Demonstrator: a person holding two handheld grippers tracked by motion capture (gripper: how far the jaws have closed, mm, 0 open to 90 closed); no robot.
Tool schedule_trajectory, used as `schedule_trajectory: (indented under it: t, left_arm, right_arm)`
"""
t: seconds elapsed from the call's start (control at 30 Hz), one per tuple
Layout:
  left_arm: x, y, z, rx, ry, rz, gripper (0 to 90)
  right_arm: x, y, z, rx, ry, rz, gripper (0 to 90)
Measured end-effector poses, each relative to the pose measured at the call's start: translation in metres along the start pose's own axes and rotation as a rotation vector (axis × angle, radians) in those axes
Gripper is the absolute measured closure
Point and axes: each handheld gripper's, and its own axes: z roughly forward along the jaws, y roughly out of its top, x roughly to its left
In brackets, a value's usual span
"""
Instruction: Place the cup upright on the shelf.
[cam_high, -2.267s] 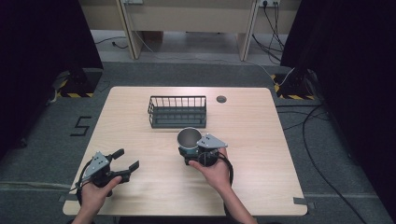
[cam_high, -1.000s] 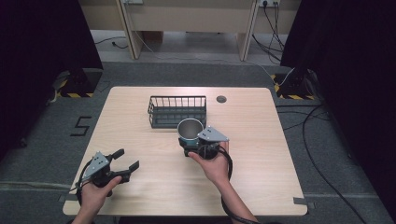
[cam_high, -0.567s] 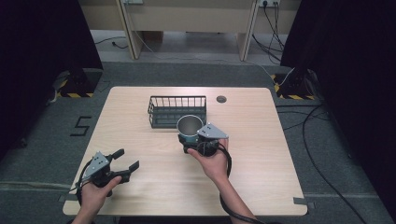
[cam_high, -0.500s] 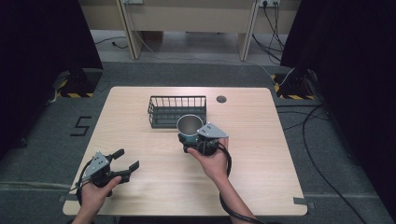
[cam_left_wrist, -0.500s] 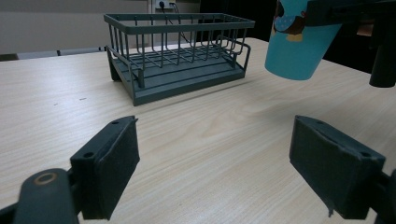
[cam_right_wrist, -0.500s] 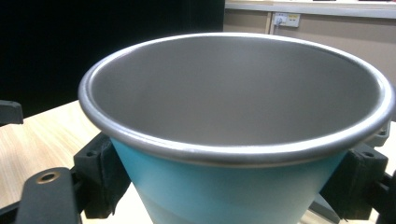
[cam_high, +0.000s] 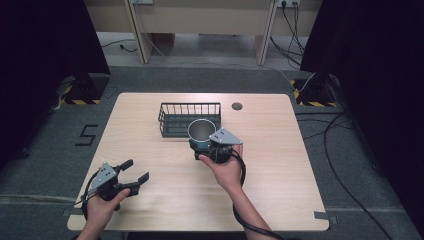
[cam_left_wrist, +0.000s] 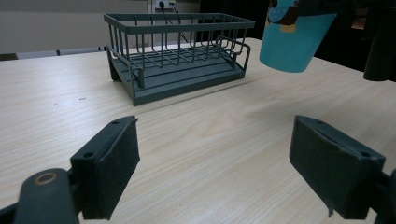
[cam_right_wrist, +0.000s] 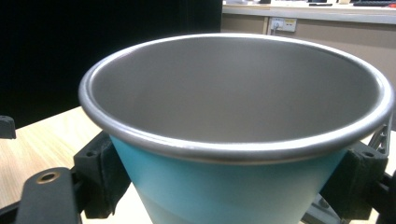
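A teal cup (cam_high: 201, 134) with a metal-grey inside and rim hangs above the table, upright, near the front right corner of a dark wire basket (cam_high: 190, 118). My right gripper (cam_high: 202, 145) is shut on the cup (cam_right_wrist: 233, 140), one jaw at each side of its wall. At the table's front left my left gripper (cam_high: 135, 172) stands open with nothing between its pads (cam_left_wrist: 109, 165). From that gripper's view the cup (cam_left_wrist: 294, 39) floats off the wood to the right of the basket (cam_left_wrist: 177, 56).
A round dark cable hole (cam_high: 237, 106) sits in the light wood table (cam_high: 280, 165) behind the cup, right of the basket. Black cables trail on the grey floor at the right. The basket holds nothing.
The right gripper has lifted the cup off the table and carried it a little farther back, toward the basket's front right corner. The left gripper has stayed still.
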Motion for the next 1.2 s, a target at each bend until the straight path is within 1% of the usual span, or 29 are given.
schedule_trajectory:
  t: [1.0, 1.03, 1.2]
  left_arm:
    - [0.000, 0.000, 0.000, -0.001, -0.003, 0.000, 15.3]
    - [0.000, 0.000, 0.000, -0.001, -0.003, 0.000, 15.3]
    - [0.000, 0.000, 0.000, -0.003, -0.003, 0.000, 15.4]
  right_arm:
    - [-0.001, 0.014, 0.011, -0.019, -0.006, 0.003, 16.9]
    - [-0.001, 0.015, 0.012, -0.022, -0.014, 0.007, 17.0]
    - [-0.001, 0.016, 0.014, -0.031, -0.023, 0.015, 17.0]
